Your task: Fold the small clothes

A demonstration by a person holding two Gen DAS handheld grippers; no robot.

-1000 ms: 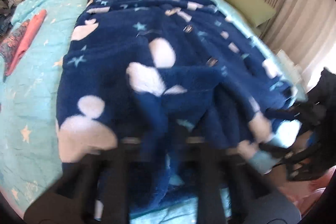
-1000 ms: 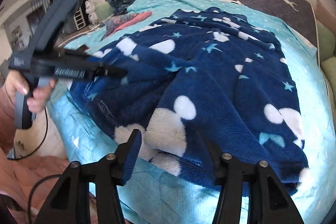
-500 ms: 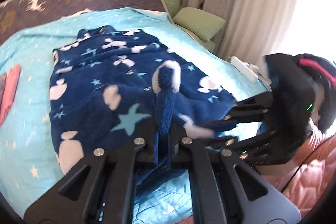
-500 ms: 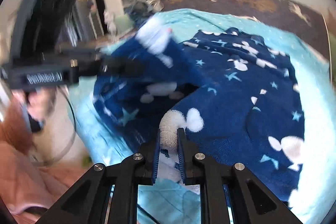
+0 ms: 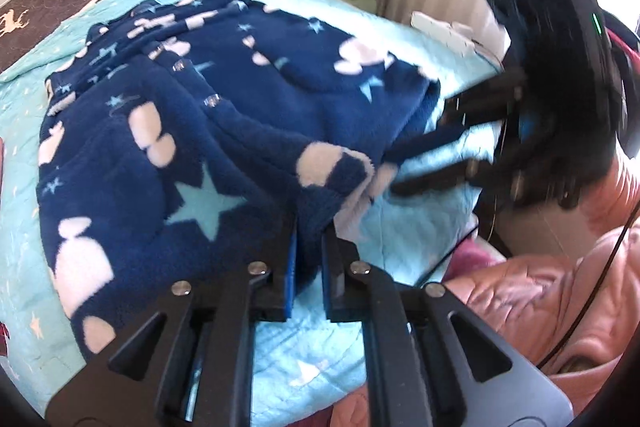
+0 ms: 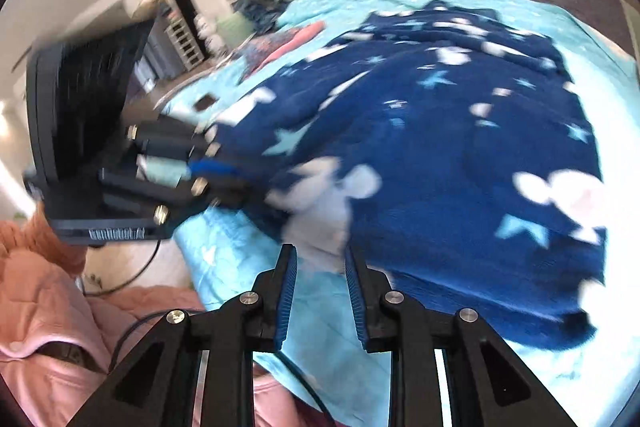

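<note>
L gripper (image 5: 308, 231) fingers clamped on the hem of the navy fleece garment (image 5: 208, 131), jaws easing apart. R gripper (image 6: 320, 259) opening too, white patch of hem between its fingers, grip looks loose. Garment spread mid-bed on the teal quilt (image 5: 416, 211), hem at near edge. Both pinch near edge prob to fold it toward the headboard.

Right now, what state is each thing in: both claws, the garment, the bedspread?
Left claw: opening, navy fleece edge between its pads.
Right claw: opening, garment's white patch at its fingertips, pads not pressing.
Navy fleece garment: spread on the bed, rumpled, near edge bunched and lifted.
Turquoise bedspread: flat under the garment.
Pink cloth: lying at the bed's far side.
</note>
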